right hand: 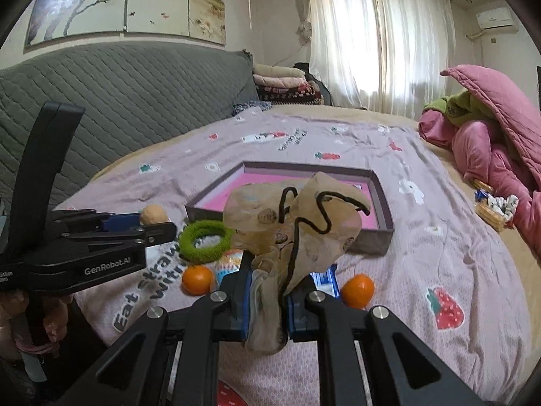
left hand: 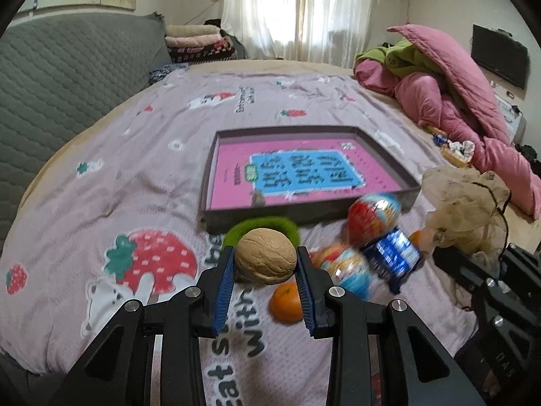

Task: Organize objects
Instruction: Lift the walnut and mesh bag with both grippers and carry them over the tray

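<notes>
My left gripper (left hand: pixel 265 258) is shut on a tan walnut (left hand: pixel 266 256), held above the bedspread; the same gripper (right hand: pixel 154 223) and walnut (right hand: pixel 154 215) show at the left of the right wrist view. My right gripper (right hand: pixel 267 270) is shut on a sheer beige drawstring pouch (right hand: pixel 297 220) with a black cord, lifted off the bed; the pouch (left hand: pixel 463 203) appears at the right of the left wrist view. A shallow grey box (left hand: pixel 385 155) with a pink and blue book (left hand: pixel 304 172) inside lies ahead. The box (right hand: pixel 382 209) is partly hidden behind the pouch.
On the bedspread lie a green fuzzy ring (right hand: pixel 204 237), two oranges (right hand: pixel 197 279) (right hand: pixel 358 291), colourful snack packets (left hand: pixel 373 213) and a blue packet (left hand: pixel 394 253). A pink and green quilt heap (left hand: pixel 456 94) fills the right side. A grey quilted headboard (right hand: pixel 135 101) stands left.
</notes>
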A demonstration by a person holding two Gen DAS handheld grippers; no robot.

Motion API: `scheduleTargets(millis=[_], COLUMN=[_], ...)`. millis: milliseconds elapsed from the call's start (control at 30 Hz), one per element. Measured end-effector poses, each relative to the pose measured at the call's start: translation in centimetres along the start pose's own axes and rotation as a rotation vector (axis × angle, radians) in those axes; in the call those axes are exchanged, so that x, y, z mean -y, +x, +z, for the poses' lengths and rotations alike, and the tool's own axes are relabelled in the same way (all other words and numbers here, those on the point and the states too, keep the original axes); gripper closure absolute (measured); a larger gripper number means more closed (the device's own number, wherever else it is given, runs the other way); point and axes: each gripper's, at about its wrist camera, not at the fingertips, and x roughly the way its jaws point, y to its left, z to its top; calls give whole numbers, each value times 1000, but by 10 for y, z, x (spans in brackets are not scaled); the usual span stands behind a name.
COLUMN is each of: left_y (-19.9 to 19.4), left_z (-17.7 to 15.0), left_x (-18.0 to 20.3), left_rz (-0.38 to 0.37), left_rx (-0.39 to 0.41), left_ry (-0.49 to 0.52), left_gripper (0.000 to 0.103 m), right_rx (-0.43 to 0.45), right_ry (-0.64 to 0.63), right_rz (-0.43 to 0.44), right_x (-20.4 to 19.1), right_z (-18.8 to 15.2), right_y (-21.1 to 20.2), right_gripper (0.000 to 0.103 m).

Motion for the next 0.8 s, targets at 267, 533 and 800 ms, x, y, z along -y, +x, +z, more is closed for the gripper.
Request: scheduleTargets(millis=[267, 533, 800], left_y=[9, 48, 89], left_z=[42, 82, 102], left_x=[4, -4, -7], left_rz=[-10, -37, -55], left_rx=[54, 43, -1], left_ry=[38, 45, 41], left_gripper=[68, 68, 68], right_rx=[39, 48, 31], right_ry=[7, -6, -21], right_rz=[-18, -49, -54], right_x=[15, 30, 42], right_z=[30, 58, 87], right_y=[11, 36, 71], right_gripper=[87, 87, 87])
